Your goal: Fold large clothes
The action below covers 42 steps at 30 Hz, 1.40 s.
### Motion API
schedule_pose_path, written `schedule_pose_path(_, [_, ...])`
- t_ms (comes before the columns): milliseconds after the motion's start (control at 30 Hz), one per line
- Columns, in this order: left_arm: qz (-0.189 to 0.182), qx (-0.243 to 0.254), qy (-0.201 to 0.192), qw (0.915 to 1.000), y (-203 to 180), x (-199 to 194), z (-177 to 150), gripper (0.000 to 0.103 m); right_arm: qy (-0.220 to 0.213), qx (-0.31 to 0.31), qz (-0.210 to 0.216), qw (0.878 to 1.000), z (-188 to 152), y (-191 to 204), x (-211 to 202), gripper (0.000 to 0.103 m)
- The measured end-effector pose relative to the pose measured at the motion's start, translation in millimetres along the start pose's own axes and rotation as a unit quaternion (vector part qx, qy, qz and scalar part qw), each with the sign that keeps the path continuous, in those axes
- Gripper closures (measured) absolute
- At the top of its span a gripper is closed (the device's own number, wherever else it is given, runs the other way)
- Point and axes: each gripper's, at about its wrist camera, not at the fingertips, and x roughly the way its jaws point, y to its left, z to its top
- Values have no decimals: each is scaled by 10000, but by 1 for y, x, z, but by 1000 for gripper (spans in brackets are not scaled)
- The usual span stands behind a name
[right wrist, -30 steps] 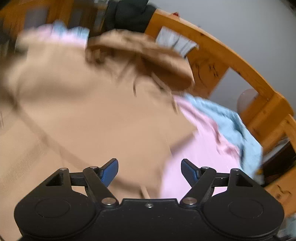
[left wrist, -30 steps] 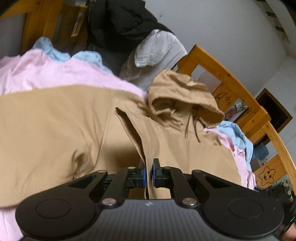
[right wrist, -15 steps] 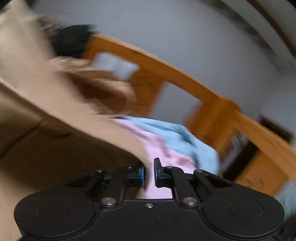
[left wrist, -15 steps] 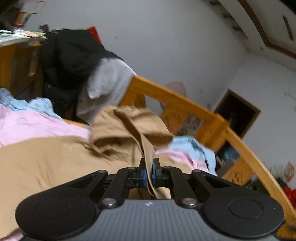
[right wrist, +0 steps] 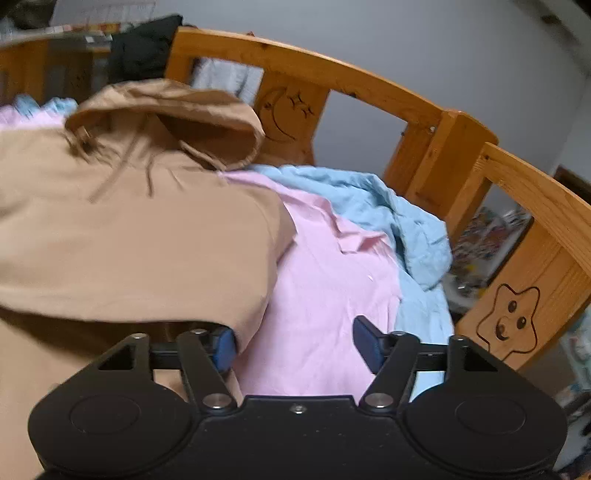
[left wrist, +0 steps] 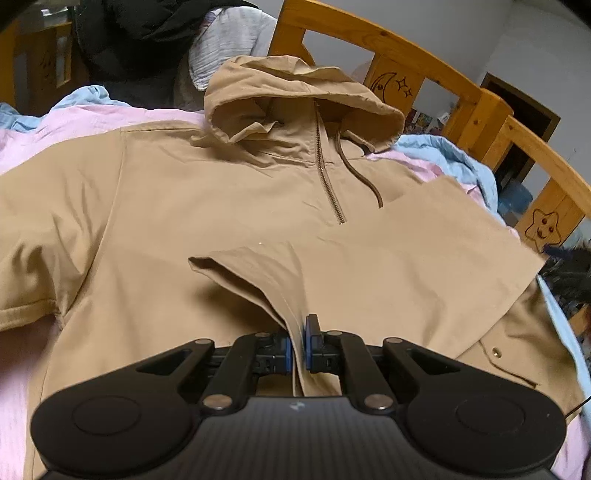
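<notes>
Bed rail: curved wood behind everything, carved with a moon and stars and, farther right, a smiling star.
Pink sheet: spread over the bed beneath the clothes, with a blue sheet bunched along the rail side.
Hoodie: tan, lying front-up on the pink sheet, hood toward the rail, zipper and drawstring running down the chest; one sleeve is folded across the front.
Dark jacket: heaped at the far corner beside a grey cloth.
Left gripper: fingers closed tight on a raised fold of the hoodie near its lower middle.
Right gripper: fingers spread wide over the pink sheet, gripping nothing; the left fingertip sits just at the hoodie's folded edge.
</notes>
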Motion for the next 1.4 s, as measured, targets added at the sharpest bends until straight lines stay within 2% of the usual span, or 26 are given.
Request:
schedule_pose_path(33, [26, -27, 2, 10000, 0, 2, 0, 96, 12, 64, 116, 9999, 5, 0, -5, 23])
schedule_pose_path(100, [64, -83, 20, 9999, 1, 4, -1, 96, 184, 162, 517, 9984, 15, -6, -7, 21])
schedule_pose_path(167, [65, -107, 36, 9999, 6, 3, -4, 96, 490, 39, 731, 9961, 23, -7, -10, 21])
schedule_pose_path(233, [80, -89, 56, 9999, 7, 7, -4, 96, 452, 41, 699, 9965, 29, -14, -16, 21])
schedule_pose_path(267, [89, -88, 70, 9999, 7, 8, -4, 96, 347, 265, 762, 9961, 35, -20, -14, 21])
schedule_pose_path(333, [118, -128, 92, 9998, 7, 11, -3, 96, 354, 801, 986, 9913, 45, -33, 8, 22])
schedule_pose_path(467, [218, -123, 84, 9997, 5, 12, -4, 96, 576, 1889, 1126, 9738, 70, -50, 100, 27])
schedule_pose_path(533, [276, -102, 82, 9995, 3, 12, -5, 96, 717, 2478, 1161, 9592, 78, -51, 143, 40])
schedule_pose_path(567, [283, -115, 76, 9995, 3, 12, -6, 96, 779, 2622, 1201, 9543, 80, -50, 158, 42])
schedule_pose_path(633, [279, -137, 21, 9995, 3, 13, -5, 96, 997, 2744, 1345, 9469, 83, -50, 177, 81])
schedule_pose_path(667, [263, -156, -19, 9995, 3, 14, -5, 96, 1074, 2721, 1399, 9460, 84, -49, 182, 86])
schedule_pose_path(700, [233, -178, -59, 9996, 3, 14, -4, 96, 1044, 2600, 1346, 9505, 87, -48, 181, 97])
schedule_pose_path(733, [167, -208, -116, 9996, 1, 15, -2, 97, 912, 2427, 1260, 9575, 91, -47, 176, 100])
schedule_pose_path(800, [128, -143, -130, 9997, -6, 20, 3, 97, 371, 2056, 1037, 9724, 100, -49, 158, 101])
schedule_pose_path(867, [182, 64, -28, 9998, -15, 32, 6, 97, 168, 1855, 819, 9791, 102, -54, 155, 101])
schedule_pose_path(933, [278, 119, 113, 9995, -18, 46, 8, 96, 506, 1800, 637, 9803, 93, -54, 172, 100])
schedule_pose_path(967, [294, 92, 111, 9995, -18, 49, 7, 96, 770, 1555, 456, 9838, 87, -47, 183, 98])
schedule_pose_path(1033, [227, 52, 75, 9997, -17, 47, 6, 93, 905, 1317, 260, 9868, 81, -38, 188, 95])
schedule_pose_path(1067, [101, 33, 37, 9999, -15, 43, 6, 90, 848, 1344, 250, 9870, 80, -39, 183, 94])
schedule_pose_path(1100, [-52, -17, -15, 10000, -11, 37, 5, 84, 788, 1410, 266, 9865, 81, -42, 176, 82])
schedule_pose_path(1133, [-159, -78, -89, 9998, -7, 31, 3, 72, 743, 1451, 274, 9862, 82, -45, 168, 67])
schedule_pose_path(1167, [-214, -142, -179, 9995, -3, 25, 2, 65, 667, 1417, 259, 9873, 84, -48, 157, 61])
schedule_pose_path(1200, [-202, -214, -262, 9992, 1, 19, 1, 57, 535, 1280, 262, 9900, 84, -50, 143, 58])
schedule_pose_path(1267, [-181, -390, -384, 9983, 10, 6, -3, 55, 323, 885, 337, 9950, 83, -45, 111, 57])
schedule_pose_path(1333, [-147, -544, -488, 9972, 17, -9, -8, 49, 219, 627, 393, 9970, 76, -36, 90, 50])
schedule_pose_path(1400, [9, -653, -607, 9960, 25, -29, -17, 43, 228, 545, 438, 9973, 62, -22, 77, 47])
